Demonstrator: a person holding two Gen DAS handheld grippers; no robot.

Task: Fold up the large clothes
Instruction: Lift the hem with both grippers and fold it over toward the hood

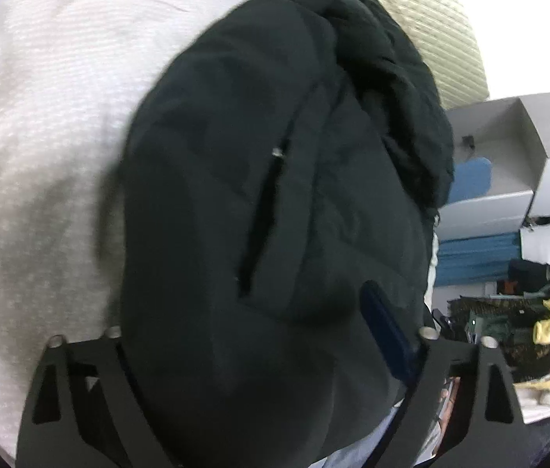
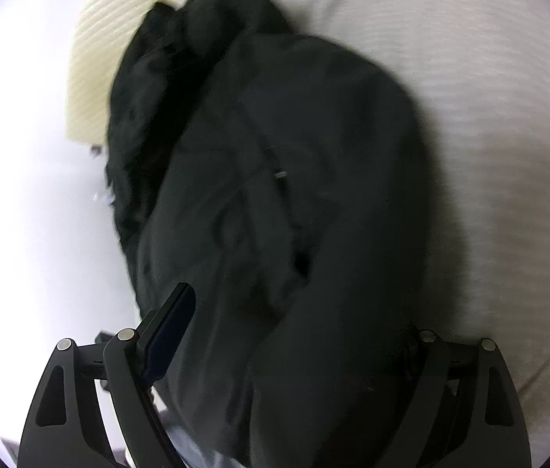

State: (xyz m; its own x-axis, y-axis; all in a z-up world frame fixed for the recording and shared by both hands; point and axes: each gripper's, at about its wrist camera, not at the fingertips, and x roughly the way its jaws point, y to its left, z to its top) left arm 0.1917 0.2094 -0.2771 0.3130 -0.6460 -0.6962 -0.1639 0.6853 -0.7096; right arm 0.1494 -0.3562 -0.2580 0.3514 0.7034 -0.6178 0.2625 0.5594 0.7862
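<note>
Puffy black jacket (image 1: pixel 275 195) bundled on ribbed white bedspread (image 1: pixel 41 156).

Layout of a jacket (image 1: pixel 275 195) on a bed cover (image 1: pixel 41 156), seen from both wrists.
The jacket lies bundled on the cover, its far end against a ribbed pillow (image 1: pixel 439 31). In the left wrist view, open boxes (image 1: pixel 509 163) stand beyond the bed's right edge, with piled clutter (image 1: pixel 509 319) nearer. Each gripper's fingers flank the jacket's near end.
</note>
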